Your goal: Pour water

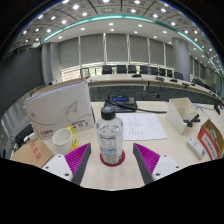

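From my seat, the water bottle stands upright on the worktop, clear plastic with a white cap and a pale label round its middle. Its base sits on a small red coaster. It is just ahead of my claw, lined up with the gap between the two fingers rather than inside their grip.

The claw is spread wide and holds nothing. I see a purple pad on each finger, and there is bare worktop between each one and the bottle.

To the left of the bottle sits a yellow cup, near the left finger and apart from the bottle. Behind that cup leans a large white box. A red packet lies flat beside the cup, further left.

Directly behind the bottle is a white sheet with writing, and beyond it a dark tray-like object I cannot identify. Off to the right lie a red and white box and some other white items.

Beyond the worktop, a long row of desks and dark chairs runs across a big room under ceiling lights.
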{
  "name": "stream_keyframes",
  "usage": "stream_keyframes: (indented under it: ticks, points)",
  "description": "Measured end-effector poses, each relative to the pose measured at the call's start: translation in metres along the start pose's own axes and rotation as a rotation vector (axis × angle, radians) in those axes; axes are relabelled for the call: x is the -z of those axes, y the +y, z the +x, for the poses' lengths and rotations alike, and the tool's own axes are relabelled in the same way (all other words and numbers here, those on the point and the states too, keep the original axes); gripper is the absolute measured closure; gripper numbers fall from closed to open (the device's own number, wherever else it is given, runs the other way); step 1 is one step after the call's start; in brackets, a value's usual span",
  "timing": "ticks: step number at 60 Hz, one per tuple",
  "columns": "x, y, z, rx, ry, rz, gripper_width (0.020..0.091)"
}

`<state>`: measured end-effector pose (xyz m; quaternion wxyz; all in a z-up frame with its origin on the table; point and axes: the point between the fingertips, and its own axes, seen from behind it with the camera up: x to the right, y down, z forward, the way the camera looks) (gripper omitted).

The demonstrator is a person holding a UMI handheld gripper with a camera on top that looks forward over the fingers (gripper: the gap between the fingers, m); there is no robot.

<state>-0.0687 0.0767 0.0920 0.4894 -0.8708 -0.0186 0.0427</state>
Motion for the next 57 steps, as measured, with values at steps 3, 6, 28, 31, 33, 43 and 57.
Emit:
stream_keyframes:
  ticks: [3, 6, 28, 31, 33, 43, 57]
  points:
    - [0.026, -0.006, -0.006, 0.011, 0.015, -0.008, 0.0243]
    - [0.054, -0.010, -0.012, 0.024, 0.036, -0.019, 0.0243]
    - [0.256, 0.006, -0.076, 0.057, 0.117, -0.115, 0.0244]
    - [0.274, 0.012, -0.081, 0.060, 0.130, -0.117, 0.0244]
    - [0.285, 0.015, -0.084, 0.059, 0.136, -0.116, 0.0241]
    - [0.314, 0.026, -0.094, 0.065, 0.151, -0.117, 0.0244]
    - [0.329, 0.031, -0.084, 0.083, 0.199, -0.103, 0.0241]
